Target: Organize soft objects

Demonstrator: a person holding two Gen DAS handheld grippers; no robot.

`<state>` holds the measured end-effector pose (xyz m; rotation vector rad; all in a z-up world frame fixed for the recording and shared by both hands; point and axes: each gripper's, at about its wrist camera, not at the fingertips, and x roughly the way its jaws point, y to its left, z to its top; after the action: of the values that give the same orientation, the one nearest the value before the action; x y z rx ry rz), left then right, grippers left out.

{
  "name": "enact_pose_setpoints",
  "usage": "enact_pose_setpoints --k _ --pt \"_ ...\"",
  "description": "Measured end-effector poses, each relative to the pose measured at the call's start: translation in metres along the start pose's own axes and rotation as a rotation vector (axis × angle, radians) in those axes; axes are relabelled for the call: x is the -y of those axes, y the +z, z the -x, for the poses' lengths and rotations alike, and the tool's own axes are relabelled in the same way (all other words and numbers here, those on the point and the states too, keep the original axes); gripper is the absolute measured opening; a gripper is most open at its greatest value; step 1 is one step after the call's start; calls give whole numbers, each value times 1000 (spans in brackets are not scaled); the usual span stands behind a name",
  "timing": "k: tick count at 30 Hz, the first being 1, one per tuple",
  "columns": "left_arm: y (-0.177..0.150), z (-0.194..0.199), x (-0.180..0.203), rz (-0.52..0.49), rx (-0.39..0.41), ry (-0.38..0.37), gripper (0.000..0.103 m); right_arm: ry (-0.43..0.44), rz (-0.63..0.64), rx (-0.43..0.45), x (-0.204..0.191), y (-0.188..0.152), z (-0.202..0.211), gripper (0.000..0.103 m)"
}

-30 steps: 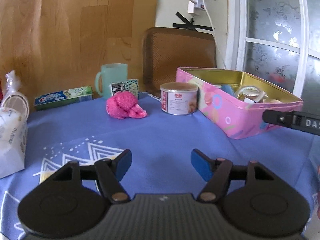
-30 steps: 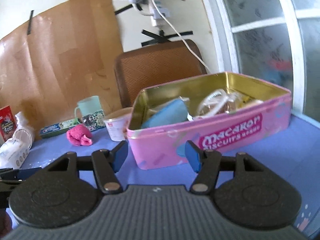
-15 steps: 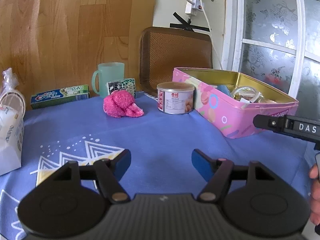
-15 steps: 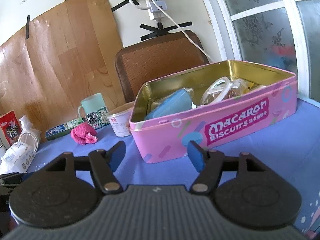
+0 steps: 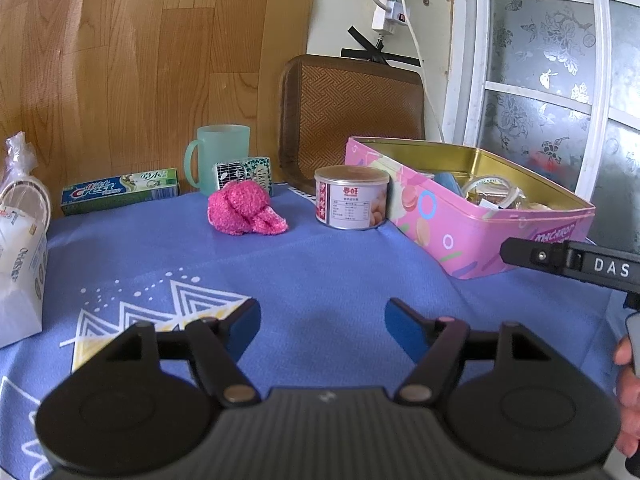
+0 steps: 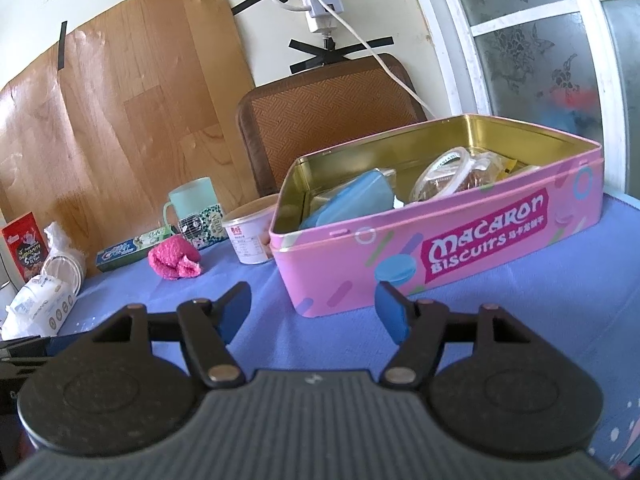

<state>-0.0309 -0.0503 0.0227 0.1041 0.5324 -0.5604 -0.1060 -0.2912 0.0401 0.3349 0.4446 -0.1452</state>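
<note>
A fluffy pink sock bundle (image 5: 244, 210) (image 6: 174, 258) lies on the blue tablecloth, towards the far side. To its right stands an open pink macaron biscuit tin (image 5: 440, 220) (image 6: 440, 248); inside are a blue item (image 6: 352, 200) and a clear plastic tub (image 6: 452, 172). My left gripper (image 5: 322, 312) hovers open over bare cloth, well short of the sock, with nothing between its fingers. My right gripper (image 6: 312, 296) is open too and empty, just in front of the tin's near corner. Its side shows at the right edge of the left wrist view.
A small can (image 5: 350, 196) stands between sock and tin. Along the back are a green mug (image 5: 220, 156), a patterned box (image 5: 244, 172) and a toothpaste box (image 5: 120, 190). A tissue pack (image 5: 20, 264) lies at the left. A chair back (image 5: 352, 120) rises behind the table.
The right gripper's fingers stand slightly wider apart than a second ago. Both hands stay where they were, and nothing on the table has moved.
</note>
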Motion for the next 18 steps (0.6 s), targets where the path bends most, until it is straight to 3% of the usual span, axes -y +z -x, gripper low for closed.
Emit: enact_pose_setpoints --k 18 --pt "0 1 0 7 6 -9 71 4 -4 -7 1 -1 -1 71"
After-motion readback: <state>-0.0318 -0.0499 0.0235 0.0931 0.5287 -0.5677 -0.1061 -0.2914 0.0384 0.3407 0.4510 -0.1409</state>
